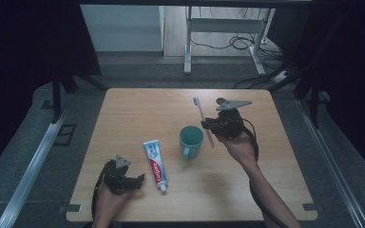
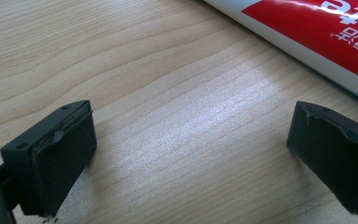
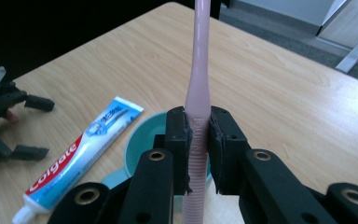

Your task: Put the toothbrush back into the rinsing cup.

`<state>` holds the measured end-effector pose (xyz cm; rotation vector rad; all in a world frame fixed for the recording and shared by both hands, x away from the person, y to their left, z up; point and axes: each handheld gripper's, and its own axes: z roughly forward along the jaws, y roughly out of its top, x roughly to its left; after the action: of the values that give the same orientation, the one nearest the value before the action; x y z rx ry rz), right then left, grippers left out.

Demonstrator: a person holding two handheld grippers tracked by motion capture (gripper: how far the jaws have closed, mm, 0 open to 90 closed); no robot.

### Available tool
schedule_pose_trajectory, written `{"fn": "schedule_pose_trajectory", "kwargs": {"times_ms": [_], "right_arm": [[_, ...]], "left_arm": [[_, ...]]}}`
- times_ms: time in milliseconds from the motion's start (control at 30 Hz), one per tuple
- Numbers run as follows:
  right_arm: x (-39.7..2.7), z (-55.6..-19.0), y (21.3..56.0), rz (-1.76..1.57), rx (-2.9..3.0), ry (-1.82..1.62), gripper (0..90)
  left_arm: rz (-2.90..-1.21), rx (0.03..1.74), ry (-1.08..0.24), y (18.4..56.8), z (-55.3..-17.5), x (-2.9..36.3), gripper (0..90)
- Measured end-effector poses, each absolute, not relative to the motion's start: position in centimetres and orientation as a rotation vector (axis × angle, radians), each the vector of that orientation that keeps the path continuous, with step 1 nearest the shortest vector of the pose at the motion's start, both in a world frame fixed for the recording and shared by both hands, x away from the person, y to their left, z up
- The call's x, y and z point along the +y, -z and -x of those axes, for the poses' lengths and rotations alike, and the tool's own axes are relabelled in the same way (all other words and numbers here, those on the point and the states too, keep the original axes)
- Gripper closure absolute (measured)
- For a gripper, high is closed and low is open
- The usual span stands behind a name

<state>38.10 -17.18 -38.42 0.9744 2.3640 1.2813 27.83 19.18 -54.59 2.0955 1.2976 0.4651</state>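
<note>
My right gripper (image 1: 209, 125) (image 3: 197, 135) is shut on a pink toothbrush (image 1: 203, 118) (image 3: 198, 88), pinching its ribbed handle; the brush hangs in the air just right of a teal mug (image 1: 190, 140) (image 3: 142, 135), bristle end pointing to the far side of the table. A red, white and blue toothpaste tube (image 1: 155, 164) (image 3: 79, 151) (image 2: 317, 32) lies flat left of the mug, cap toward the near edge. Down at the near left my left gripper (image 1: 140, 181) (image 2: 191, 154) rests open on the wood, jaws spread beside the tube with nothing between them.
The wooden table (image 1: 138, 109) has bare room at its far left and its right side. Beyond the far edge stand a desk frame and loose cables (image 1: 237, 42) on the floor. Dark curtains close both sides.
</note>
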Motion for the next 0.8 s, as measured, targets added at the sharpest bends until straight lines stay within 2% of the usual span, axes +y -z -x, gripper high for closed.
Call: {"fn": "schedule_pose_trajectory", "kwargs": {"times_ms": [800], "right_arm": [[-14.9,-39.3,37.8,-0.959,2.291,-1.366,78.3]], "left_arm": [[-2.096,1.297,-0.463,54.6,-27.8,19.2,1.4]]}}
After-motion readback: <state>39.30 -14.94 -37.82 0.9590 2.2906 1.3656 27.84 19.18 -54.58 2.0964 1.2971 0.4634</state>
